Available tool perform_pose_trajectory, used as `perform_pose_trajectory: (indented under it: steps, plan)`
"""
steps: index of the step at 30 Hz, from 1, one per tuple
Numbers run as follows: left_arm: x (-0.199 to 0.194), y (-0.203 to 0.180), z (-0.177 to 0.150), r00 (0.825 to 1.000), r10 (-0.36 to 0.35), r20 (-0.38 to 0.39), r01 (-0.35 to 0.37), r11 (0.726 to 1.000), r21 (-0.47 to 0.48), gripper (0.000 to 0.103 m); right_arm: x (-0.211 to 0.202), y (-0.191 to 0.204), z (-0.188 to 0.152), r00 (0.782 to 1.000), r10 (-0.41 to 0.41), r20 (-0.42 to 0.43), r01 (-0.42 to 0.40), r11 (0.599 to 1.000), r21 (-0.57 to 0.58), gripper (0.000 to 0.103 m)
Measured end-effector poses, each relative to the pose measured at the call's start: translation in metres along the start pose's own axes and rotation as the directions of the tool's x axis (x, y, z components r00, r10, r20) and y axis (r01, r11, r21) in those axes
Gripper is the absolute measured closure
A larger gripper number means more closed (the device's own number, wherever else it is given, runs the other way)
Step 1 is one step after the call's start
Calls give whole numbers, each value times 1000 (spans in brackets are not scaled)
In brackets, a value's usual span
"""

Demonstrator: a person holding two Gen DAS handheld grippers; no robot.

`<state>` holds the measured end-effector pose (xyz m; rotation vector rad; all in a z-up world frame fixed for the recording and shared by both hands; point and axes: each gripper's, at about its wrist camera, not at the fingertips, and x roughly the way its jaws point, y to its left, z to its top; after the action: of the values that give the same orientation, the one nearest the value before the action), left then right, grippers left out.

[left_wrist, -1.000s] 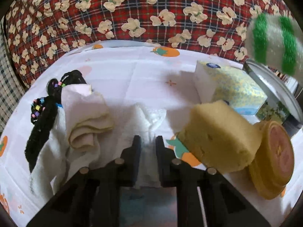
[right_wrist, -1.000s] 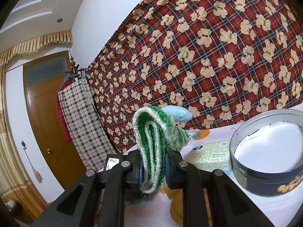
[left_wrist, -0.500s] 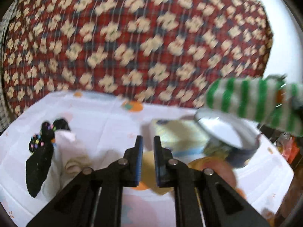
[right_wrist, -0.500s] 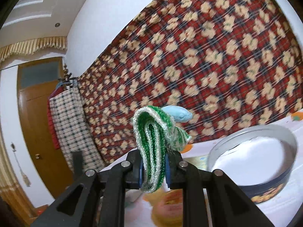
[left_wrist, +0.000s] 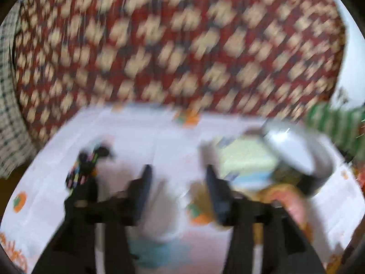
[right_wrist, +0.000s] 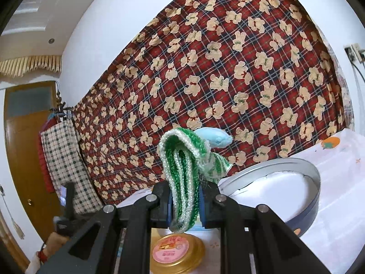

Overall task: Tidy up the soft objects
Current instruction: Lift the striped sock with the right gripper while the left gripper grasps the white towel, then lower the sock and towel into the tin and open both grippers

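Motion blur smears the left wrist view. On the left of the white table point(left_wrist: 141, 137) lies a black beaded piece point(left_wrist: 82, 171). The left gripper point(left_wrist: 178, 182) hangs above the table, its jaws just opened and standing apart with nothing between them. To its right sit a pale yellow box point(left_wrist: 244, 159) and a round tin point(left_wrist: 303, 159). The right gripper point(right_wrist: 184, 205) has its jaws clamped on a green-and-white knitted cloth point(right_wrist: 182, 171), held up in the air beside the tin, above a gold-lidded jar point(right_wrist: 175, 251).
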<state>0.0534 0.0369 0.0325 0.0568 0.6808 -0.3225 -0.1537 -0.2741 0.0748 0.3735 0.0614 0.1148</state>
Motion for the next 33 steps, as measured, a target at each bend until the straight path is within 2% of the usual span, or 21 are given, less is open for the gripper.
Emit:
perform_pose_trajectory:
  steps: [2,4,7,8,9,12,14,16,17,21,24,27,30,33]
  plan:
    - [20,3,-8,997,22,-79,-21,1000,5,47,3,0,-1,1000,14,-5,-14,1000,11,84]
    - [44,-3,-16,988,7,-153,-2,999,36,45,8,0,-3,1000,23,-18,-22,1000,22,84]
    - [78,-9,-25,964,121,-235,-102,991,91,48,8,0,-4,999,26,-31,-25,999,29,84]
    - [86,-11,-29,961,113,-253,-92,991,93,49,6,0,-3,999,22,-28,-21,1000,23,84]
    - [88,-10,-31,969,94,-230,-78,994,76,52,7,1,-4,1000,16,-24,-16,1000,16,84]
    - [91,-6,-31,971,35,-238,-26,999,44,67,8,0,-4,1000,9,-24,-9,1000,14,84]
    - [91,-3,-33,973,29,-227,-20,999,44,73,10,-2,-6,999,14,-30,-13,999,30,84]
    - [88,-1,-36,978,20,-207,-14,999,34,84,8,-1,-7,999,16,-29,-15,999,36,84]
    - [86,1,-37,981,12,-192,-8,1000,21,86,8,-1,-7,999,14,-29,-13,999,33,84]
    - [60,6,-34,996,-37,-79,32,998,-59,86,6,-1,-6,1000,10,-23,-10,1000,22,84]
    - [33,8,-28,998,-61,31,64,994,-92,86,0,-1,-2,1000,-3,-1,3,1000,13,84]
    - [9,-2,-21,987,-103,121,113,990,-86,86,-5,-3,3,1000,-23,18,23,1000,8,84]
    - [-15,-23,-13,963,-163,213,177,983,-49,86,-12,-4,7,997,-62,39,63,998,-17,84]
    - [-29,-47,-7,940,-224,257,234,972,-8,86,-20,-8,11,991,-117,59,121,991,-51,84]
